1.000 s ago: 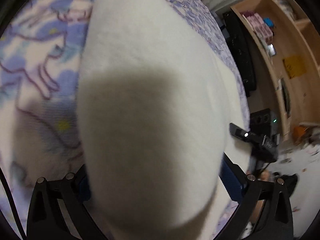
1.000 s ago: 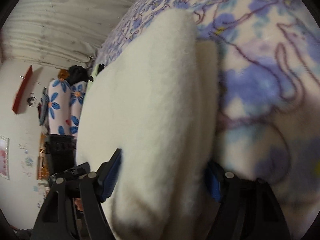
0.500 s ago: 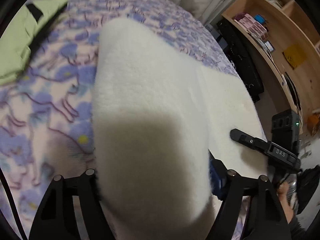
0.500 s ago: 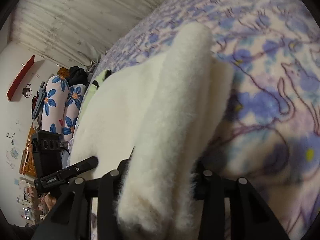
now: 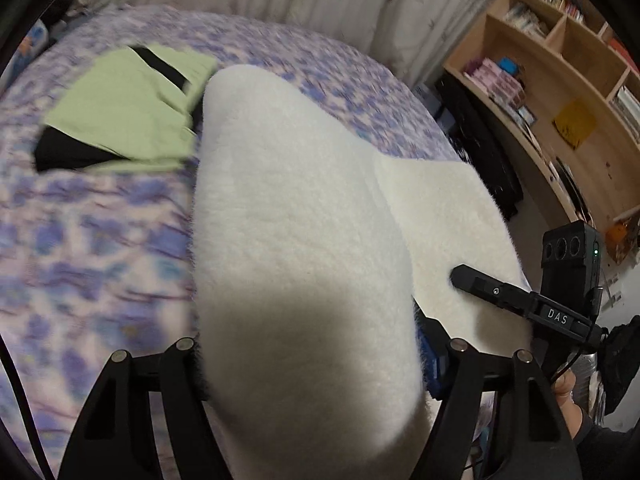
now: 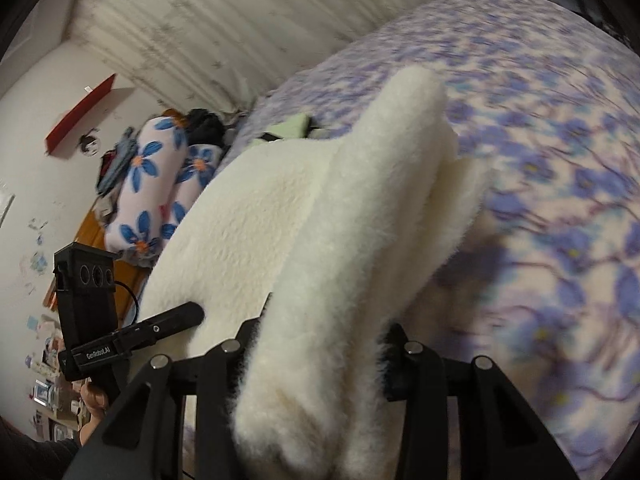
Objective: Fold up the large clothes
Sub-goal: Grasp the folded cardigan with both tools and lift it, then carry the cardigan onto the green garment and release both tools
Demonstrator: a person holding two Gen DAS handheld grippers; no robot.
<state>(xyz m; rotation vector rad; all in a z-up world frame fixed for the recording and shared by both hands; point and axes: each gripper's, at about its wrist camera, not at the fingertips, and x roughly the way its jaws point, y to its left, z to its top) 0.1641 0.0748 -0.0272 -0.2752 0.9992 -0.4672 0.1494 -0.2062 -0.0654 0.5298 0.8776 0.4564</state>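
A thick white fleece garment lies over a purple flowered bedspread. My left gripper is shut on one edge of it, and the fleece bulges up between the jaws and hides the fingertips. My right gripper is shut on the other edge of the fleece garment, which is gathered in a doubled fold and lifted off the bedspread. Each gripper shows in the other's view, the right one at the garment's right side, the left one at its left side.
A folded light-green and black garment lies on the bed beyond the fleece. A wooden bookshelf stands at the right. Flowered pillows and a white curtain are at the head of the bed.
Both grippers have closed on the fleece and pulled back and up with it, so more of the bed, the green garment and the room has come into view.
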